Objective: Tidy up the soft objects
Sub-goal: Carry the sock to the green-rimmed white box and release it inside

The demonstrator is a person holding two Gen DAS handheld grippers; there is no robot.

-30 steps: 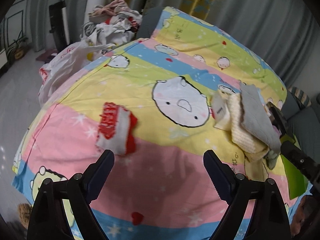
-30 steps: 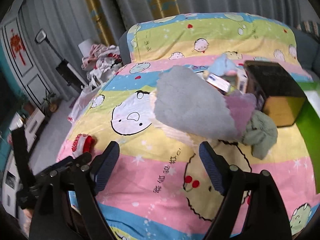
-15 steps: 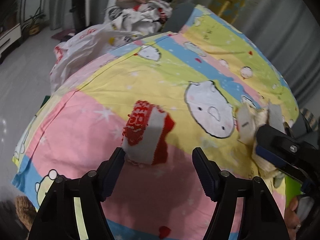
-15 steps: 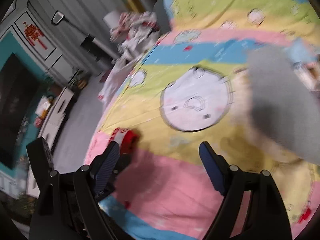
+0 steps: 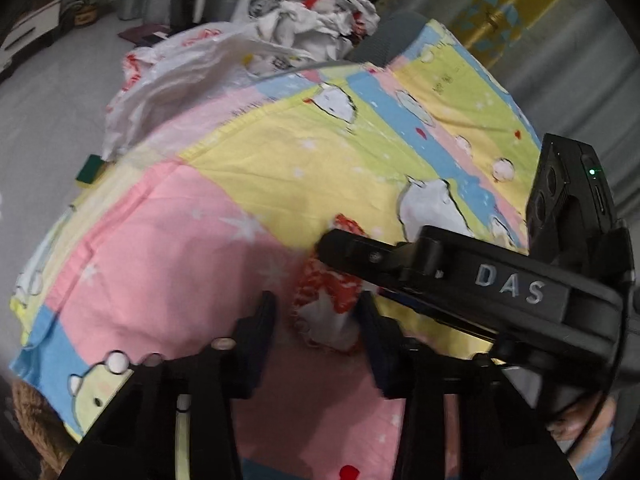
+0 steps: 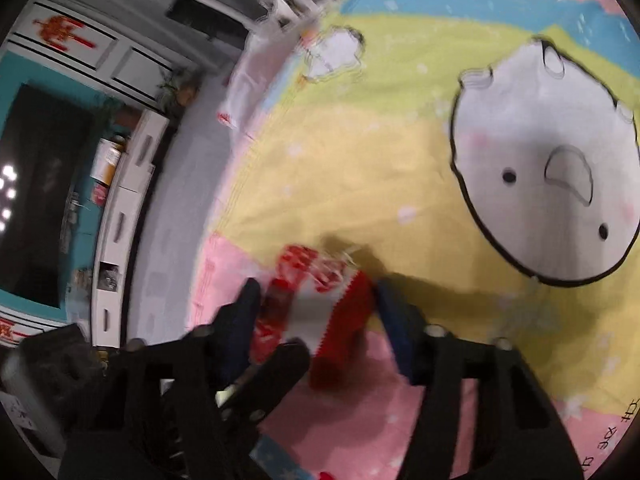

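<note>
In the left wrist view, low centre, we're closing the left gripper (image 5: pixel 318 320) on the red-and-white sock (image 5: pixel 326 308) lying on the pink band of the cartoon bedsheet (image 5: pixel 168 248); the sock sits btwn the jaws, but we can't tell if the pads are pressing yet. To the right, the right gripper (image 6: pixel 316 300) is coming in across it, jaws also closing w/ the same sock btwn them, prob. so both ends get pinched for straightening.
</note>
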